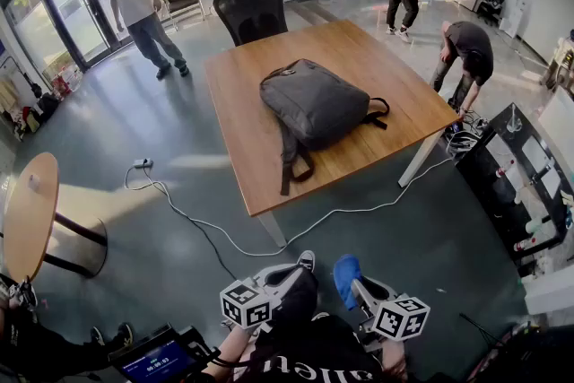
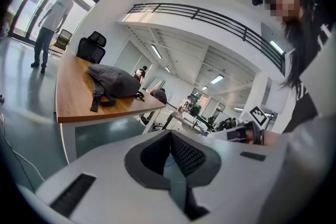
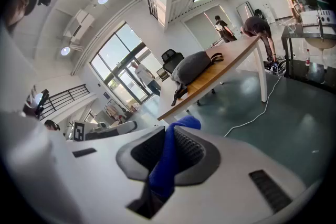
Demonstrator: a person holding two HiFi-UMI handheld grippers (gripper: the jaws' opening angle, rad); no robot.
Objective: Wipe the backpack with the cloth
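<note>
Open grey floor (image 1: 170,148) spreads between the person holding the grippers and the wooden table (image 1: 377,72), whose near corner points toward them. There is free room along the table's left and near sides. A black rack (image 1: 525,184) crowds the right, and a round table (image 1: 27,211) stands at the near left. A black office chair (image 1: 251,4) sits at the table's far edge. The grey backpack (image 1: 314,103) lies flat at the table's middle, with one strap trailing toward the near edge. A white cable (image 1: 211,233) snakes over the floor past the near table leg. Both grippers are held low at the near side, well apart from the backpack. The right gripper (image 3: 169,136) pinches the blue cloth (image 3: 163,170) between its pads, and a tuft sticks out past the tips. The left gripper (image 2: 170,136) has its jaws pressed together with nothing between them.
</note>
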